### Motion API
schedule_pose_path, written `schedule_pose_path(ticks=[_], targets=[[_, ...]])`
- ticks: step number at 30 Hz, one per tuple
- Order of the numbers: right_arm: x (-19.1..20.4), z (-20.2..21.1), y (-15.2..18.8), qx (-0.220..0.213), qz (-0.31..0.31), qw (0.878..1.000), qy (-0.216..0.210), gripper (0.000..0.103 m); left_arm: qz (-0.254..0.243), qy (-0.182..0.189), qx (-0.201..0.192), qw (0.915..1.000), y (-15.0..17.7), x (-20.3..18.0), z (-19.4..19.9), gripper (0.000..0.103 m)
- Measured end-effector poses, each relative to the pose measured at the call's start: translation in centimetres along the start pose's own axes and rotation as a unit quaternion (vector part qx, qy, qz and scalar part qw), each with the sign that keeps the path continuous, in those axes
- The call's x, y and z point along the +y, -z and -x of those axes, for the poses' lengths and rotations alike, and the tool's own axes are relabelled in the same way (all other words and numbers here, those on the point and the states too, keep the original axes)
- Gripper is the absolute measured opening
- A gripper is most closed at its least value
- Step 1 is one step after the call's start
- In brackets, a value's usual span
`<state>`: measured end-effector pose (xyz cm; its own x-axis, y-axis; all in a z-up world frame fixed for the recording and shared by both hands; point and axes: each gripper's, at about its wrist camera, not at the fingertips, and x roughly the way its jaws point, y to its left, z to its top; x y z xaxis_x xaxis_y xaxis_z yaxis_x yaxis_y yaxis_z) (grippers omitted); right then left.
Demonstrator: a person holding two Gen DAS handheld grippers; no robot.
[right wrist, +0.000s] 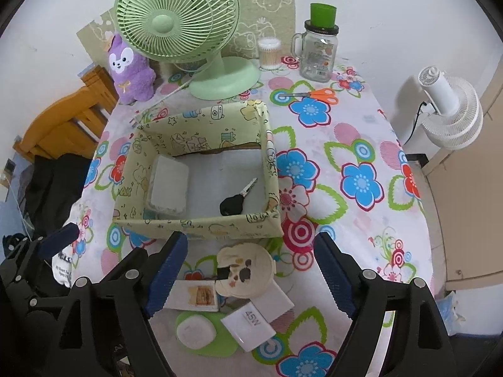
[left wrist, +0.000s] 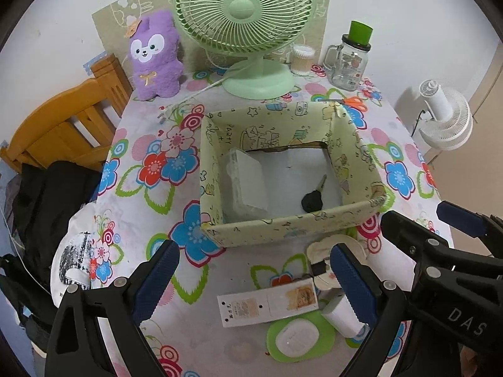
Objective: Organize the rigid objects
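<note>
A pale green patterned box [left wrist: 283, 226] [right wrist: 201, 224] stands open on the floral table. Inside lie a clear plastic case [left wrist: 245, 179] [right wrist: 168, 185] and a black-headed key [left wrist: 312, 199] [right wrist: 234, 202]. In front of the box lie a flat white card [left wrist: 267, 306] [right wrist: 195, 298], a round cream compact [right wrist: 243, 268] [left wrist: 327, 246], a white 45W charger [right wrist: 250, 322] [left wrist: 341, 314] and a small white case on a green mat [left wrist: 297, 337] [right wrist: 195, 333]. My left gripper [left wrist: 254, 278] is open above the card. My right gripper [right wrist: 250, 268] is open around the compact and charger.
A green desk fan [left wrist: 248, 25] [right wrist: 188, 31], a purple plush [left wrist: 154, 56] [right wrist: 130, 69], a glass mug jar with green cup [left wrist: 349, 62] [right wrist: 317, 53], a cotton swab tub [right wrist: 268, 51] and orange scissors [right wrist: 317, 94] stand behind the box. A wooden chair [left wrist: 63, 125] is left; a white fan [right wrist: 449, 110] right.
</note>
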<state>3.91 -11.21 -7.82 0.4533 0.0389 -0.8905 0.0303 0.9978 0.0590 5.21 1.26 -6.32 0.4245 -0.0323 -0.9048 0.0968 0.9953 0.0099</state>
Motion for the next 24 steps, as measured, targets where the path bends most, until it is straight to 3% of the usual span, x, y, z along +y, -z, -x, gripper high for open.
schedule_pose_path(ticks=[24], targets=[[-1.8,5.2,2.4,-0.033,0.025,0.999,0.0,0.093,-0.021,0.032,-0.019,0.9991,1.9,-2.1,4.0,0.103]])
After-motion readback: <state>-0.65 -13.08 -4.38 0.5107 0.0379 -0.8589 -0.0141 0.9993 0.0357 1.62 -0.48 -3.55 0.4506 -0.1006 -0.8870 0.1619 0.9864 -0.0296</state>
